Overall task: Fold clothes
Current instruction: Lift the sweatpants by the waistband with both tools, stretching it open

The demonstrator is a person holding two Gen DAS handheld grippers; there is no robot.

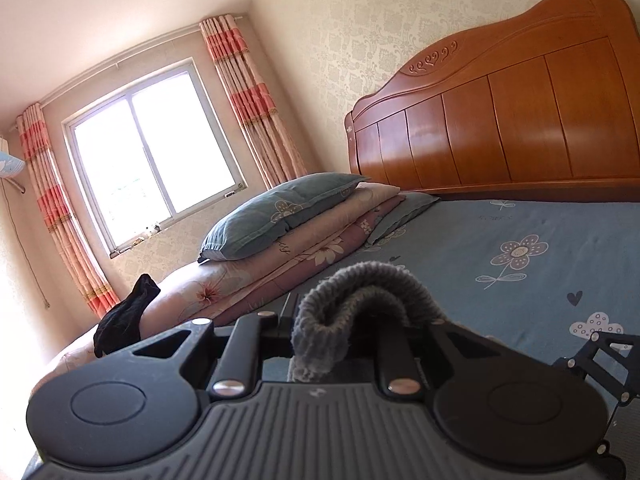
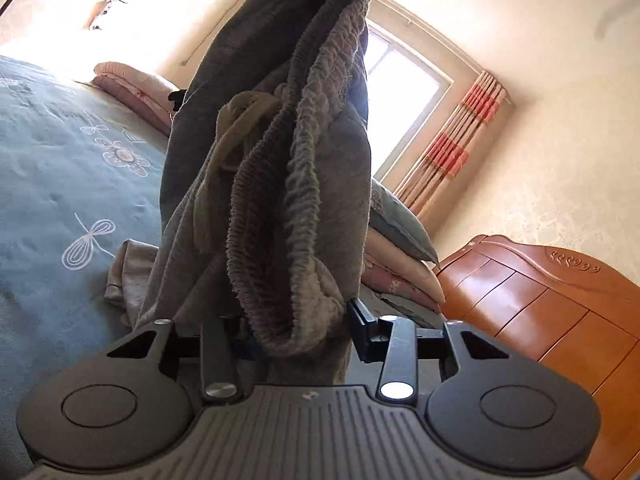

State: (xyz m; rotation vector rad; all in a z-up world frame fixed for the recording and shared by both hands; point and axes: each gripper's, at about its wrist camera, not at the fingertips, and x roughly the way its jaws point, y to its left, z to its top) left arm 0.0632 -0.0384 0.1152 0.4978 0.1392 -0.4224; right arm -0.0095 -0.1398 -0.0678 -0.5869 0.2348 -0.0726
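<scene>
1. Two grippers: the left gripper [image 1: 352, 320] and the right gripper [image 2: 296, 328].
2. One grey garment [image 2: 272, 168], with one drawstring [image 2: 236, 128].
3. Two blue pillows: the upper pillow [image 1: 276, 212] and the lower pillow [image 1: 404, 216].
4. One window [image 1: 156, 152], two curtains: the near curtain [image 1: 60, 216] and the far curtain [image 1: 252, 100].
5. One headboard [image 1: 500, 120].
6. One black cloth [image 1: 124, 316].

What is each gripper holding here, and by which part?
Both grippers, left and right, grip the grey sweatpants by the ribbed elastic waistband.
</scene>
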